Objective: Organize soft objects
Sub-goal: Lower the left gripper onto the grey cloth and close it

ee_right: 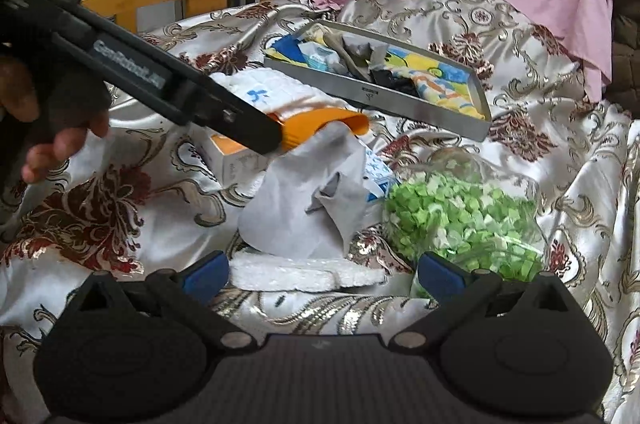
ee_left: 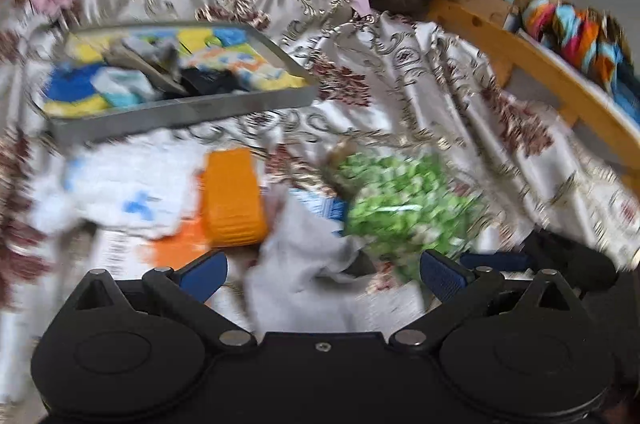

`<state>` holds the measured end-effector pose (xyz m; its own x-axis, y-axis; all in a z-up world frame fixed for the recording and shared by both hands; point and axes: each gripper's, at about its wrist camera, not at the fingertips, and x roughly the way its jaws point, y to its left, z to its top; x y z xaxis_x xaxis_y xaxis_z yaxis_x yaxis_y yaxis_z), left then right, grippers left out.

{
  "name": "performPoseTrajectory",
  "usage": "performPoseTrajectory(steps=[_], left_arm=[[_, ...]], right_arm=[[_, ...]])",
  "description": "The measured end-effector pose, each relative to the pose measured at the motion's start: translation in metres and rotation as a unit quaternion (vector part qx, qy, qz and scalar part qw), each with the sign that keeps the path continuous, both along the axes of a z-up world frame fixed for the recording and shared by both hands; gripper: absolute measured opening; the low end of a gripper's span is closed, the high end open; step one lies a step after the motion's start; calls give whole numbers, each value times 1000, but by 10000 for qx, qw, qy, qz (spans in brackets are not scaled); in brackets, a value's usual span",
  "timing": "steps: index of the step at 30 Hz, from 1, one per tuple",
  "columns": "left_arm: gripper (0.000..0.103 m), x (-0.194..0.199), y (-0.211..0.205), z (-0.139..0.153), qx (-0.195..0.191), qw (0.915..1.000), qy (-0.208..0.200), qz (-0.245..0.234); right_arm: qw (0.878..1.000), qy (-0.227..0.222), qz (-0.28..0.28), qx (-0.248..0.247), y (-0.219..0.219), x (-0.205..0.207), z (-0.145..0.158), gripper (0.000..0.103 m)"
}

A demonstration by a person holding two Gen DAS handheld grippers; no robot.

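With both jaws spread and empty, the left hand-held gripper (ee_left: 320,274) hovers over the grey cloth (ee_right: 308,196) heaped mid-bed, so it should pinch a thick fold and carry it to the metal tray (ee_right: 400,104) at 12 o'clock, while the right hand-held gripper (ee_right: 322,274) waits released.
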<state>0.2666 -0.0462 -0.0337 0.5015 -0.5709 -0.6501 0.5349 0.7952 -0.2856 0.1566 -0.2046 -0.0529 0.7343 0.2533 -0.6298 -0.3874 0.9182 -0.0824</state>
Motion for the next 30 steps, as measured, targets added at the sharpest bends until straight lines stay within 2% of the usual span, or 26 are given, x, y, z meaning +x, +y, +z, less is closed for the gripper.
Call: performPoseTrajectory(steps=[3, 8, 14, 22, 30], left_arm=[[102, 8, -13, -9, -160, 9996, 215, 14], [102, 19, -28, -23, 40, 9984, 484, 291], [102, 27, -27, -39, 48, 9950, 817, 578], [100, 25, -29, -42, 185, 9948, 750, 669], [93, 19, -38, -45, 408, 9953, 606, 632]], right_arm=[[10000, 26, 6, 77, -3, 3, -1, 103], [9996, 185, 90, 173, -4, 7, -6, 103], [9985, 434, 167, 296, -2, 12, -15, 103], [9990, 190, 262, 295, 3, 7, -18, 101], [9995, 135, 268, 118, 10, 5, -15, 89]])
